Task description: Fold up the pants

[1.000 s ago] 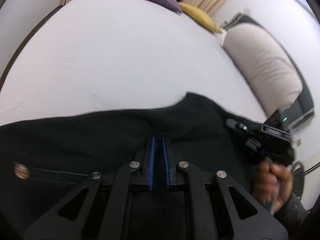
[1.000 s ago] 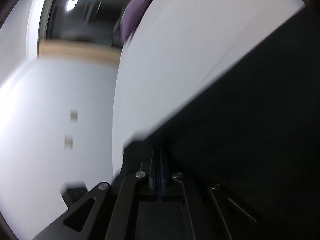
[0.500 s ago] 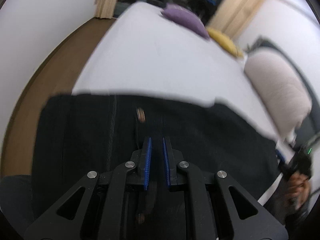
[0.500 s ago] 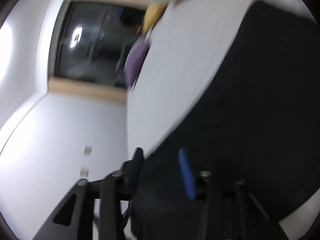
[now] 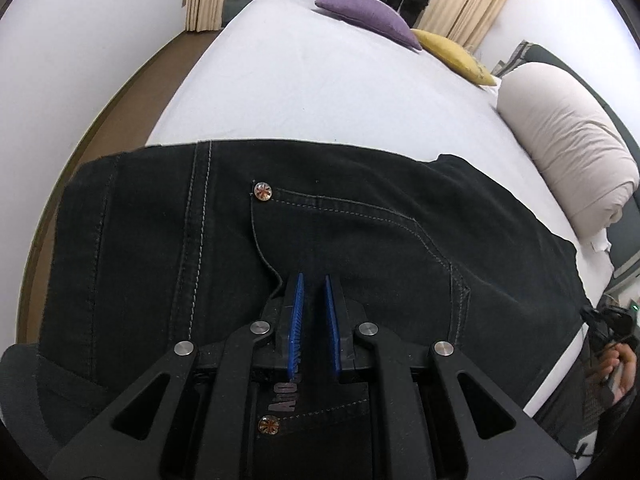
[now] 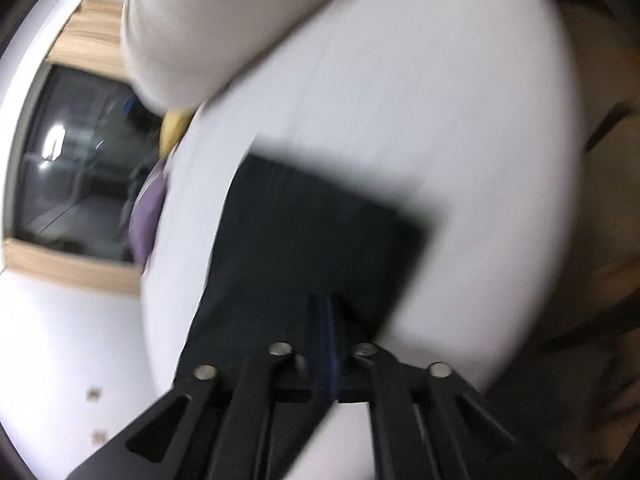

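The black pants (image 5: 320, 232) lie spread across the near edge of the white bed (image 5: 320, 80). The left gripper (image 5: 312, 320) hovers over them by a pocket, fingers slightly parted and holding nothing. On the far side lie a purple pillow (image 5: 368, 20) and a yellow pillow (image 5: 452, 56); a rolled blanket (image 5: 568, 140) sits right. The right gripper (image 6: 325, 320), blurred, has its fingers pressed together above the pants' edge; whether it pinches cloth I cannot tell.
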Demonstrator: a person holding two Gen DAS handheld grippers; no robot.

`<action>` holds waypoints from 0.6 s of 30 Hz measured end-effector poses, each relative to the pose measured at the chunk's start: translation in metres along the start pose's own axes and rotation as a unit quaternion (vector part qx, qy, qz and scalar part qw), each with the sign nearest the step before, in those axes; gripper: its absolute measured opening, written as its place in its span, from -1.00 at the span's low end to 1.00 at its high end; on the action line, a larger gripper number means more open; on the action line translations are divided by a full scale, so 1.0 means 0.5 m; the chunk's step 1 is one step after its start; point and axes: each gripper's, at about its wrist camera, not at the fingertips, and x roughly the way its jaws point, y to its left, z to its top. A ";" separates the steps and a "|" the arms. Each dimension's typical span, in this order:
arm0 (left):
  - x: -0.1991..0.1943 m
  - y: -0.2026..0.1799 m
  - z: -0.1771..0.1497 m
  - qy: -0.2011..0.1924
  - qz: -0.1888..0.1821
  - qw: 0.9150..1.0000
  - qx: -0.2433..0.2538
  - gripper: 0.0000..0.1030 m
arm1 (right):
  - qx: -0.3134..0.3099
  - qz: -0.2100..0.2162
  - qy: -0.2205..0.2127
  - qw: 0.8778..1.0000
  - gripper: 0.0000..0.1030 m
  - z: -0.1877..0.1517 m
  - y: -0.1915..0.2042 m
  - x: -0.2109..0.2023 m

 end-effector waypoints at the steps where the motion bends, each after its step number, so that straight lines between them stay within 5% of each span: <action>1: 0.005 -0.021 0.016 -0.001 0.005 1.000 0.000 -0.79 | 0.005 -0.002 -0.018 1.000 -0.24 0.007 -0.008 -0.032; 2: -0.001 -0.034 0.022 -0.004 0.005 1.000 0.002 -0.79 | 0.008 0.000 -0.025 1.000 -0.03 0.015 -0.025 -0.055; 6: -0.017 -0.110 0.050 -0.022 -0.034 0.999 0.034 -0.79 | 0.028 0.017 -0.017 0.999 0.00 -0.007 -0.059 -0.085; 8: 0.000 -0.152 0.061 -0.008 -0.059 0.997 0.050 -0.79 | 0.055 0.026 -0.005 0.998 0.00 0.048 -0.127 -0.081; 15: 0.138 -0.239 0.046 0.088 -0.085 0.990 0.065 -0.79 | 0.089 0.084 0.002 0.993 0.00 0.043 -0.157 -0.016; 18: 0.158 -0.232 0.033 0.092 -0.093 0.990 0.050 -0.79 | 0.111 0.118 -0.004 0.987 0.00 0.068 -0.159 0.021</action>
